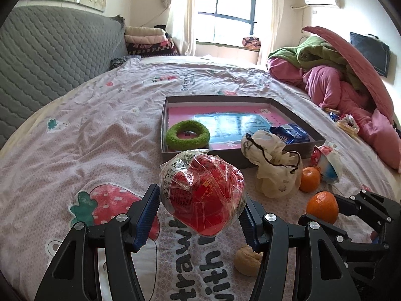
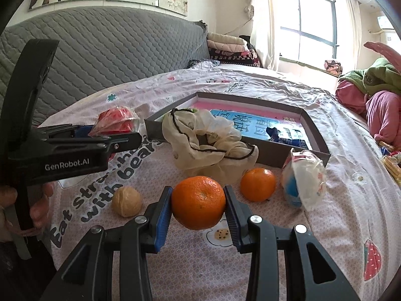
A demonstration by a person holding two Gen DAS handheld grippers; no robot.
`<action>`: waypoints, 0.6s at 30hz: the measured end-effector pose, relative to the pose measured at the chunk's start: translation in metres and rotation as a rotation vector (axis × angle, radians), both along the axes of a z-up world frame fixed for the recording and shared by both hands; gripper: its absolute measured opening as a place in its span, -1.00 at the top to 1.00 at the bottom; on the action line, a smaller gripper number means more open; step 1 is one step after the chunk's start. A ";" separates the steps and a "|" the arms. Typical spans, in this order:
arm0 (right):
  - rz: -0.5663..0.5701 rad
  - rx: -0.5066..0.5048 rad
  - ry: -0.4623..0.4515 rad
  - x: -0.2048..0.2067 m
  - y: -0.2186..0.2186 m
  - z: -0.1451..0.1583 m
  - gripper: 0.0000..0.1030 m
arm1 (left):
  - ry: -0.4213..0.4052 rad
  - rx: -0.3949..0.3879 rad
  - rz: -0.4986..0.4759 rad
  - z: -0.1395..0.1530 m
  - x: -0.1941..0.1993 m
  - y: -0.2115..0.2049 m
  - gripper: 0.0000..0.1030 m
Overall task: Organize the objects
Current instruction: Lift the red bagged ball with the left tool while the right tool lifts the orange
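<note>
While my left gripper clenched the red plastic-wrapped packet between its blue pads and held it clear of the bedsheet, my right gripper was clamped on an orange, likewise lifted off the sheet. Just left of that orange a walnut lay on the printed lettering, and a second orange sat just to its right. Beside the second orange lay a white and blue wrapped packet. Behind the oranges slumped a cream drawstring pouch, leaning against the near wall of the grey shallow box. Inside the box a green fuzzy ring rested in the near left corner, and a blue snack bag lay toward the right side. Pink and green bedding was heaped well beyond, at the bed's right edge.
</note>
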State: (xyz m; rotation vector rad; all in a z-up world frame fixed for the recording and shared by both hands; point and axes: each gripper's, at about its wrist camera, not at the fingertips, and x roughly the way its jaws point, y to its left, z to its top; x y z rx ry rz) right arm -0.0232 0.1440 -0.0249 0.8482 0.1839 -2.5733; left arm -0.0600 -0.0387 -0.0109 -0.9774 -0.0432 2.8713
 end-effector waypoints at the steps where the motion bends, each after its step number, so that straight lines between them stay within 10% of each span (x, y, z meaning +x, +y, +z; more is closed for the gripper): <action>1: -0.003 -0.001 0.006 0.000 0.001 0.001 0.22 | 0.005 -0.004 0.000 0.001 0.001 0.001 -0.19; 18: -0.034 -0.021 0.083 0.001 0.012 0.019 0.22 | 0.076 -0.036 -0.016 0.007 0.015 0.013 -0.19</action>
